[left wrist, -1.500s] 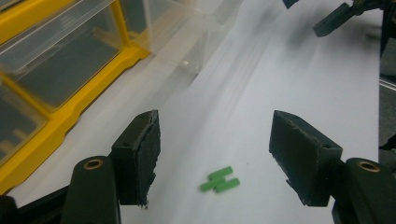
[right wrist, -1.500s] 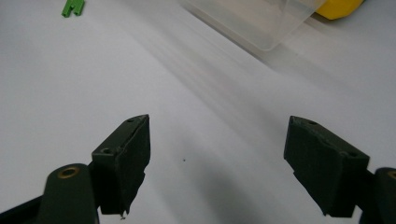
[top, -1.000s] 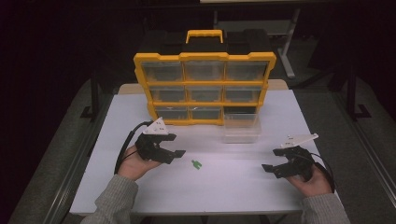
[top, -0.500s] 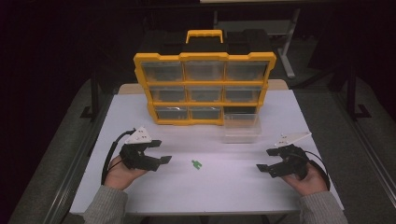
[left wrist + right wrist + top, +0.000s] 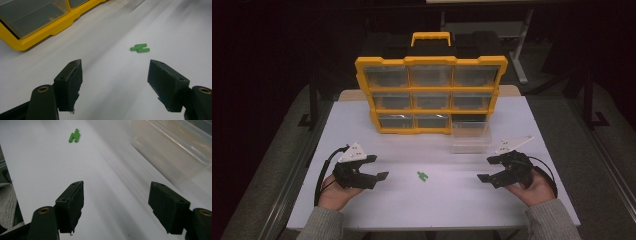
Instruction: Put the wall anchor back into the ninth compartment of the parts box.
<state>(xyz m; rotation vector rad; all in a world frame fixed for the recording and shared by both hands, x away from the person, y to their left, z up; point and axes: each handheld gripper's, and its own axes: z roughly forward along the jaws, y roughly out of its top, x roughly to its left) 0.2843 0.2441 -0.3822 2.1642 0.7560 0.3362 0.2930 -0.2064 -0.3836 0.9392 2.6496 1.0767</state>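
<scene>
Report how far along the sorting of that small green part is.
Done: one clear drawer is out of the yellow organizer and stands on the table beside it. In hand: nothing; the left gripper and right gripper are open, flanking the green part. Left: picking it up, probably dropping it in the drawer.

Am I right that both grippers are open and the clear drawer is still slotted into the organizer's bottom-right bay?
Not quite. The left gripper and right gripper are open, but the clear drawer is out of the yellow organizer, sitting on the white table in front of the empty bottom-right bay. The high view shows it.
</scene>
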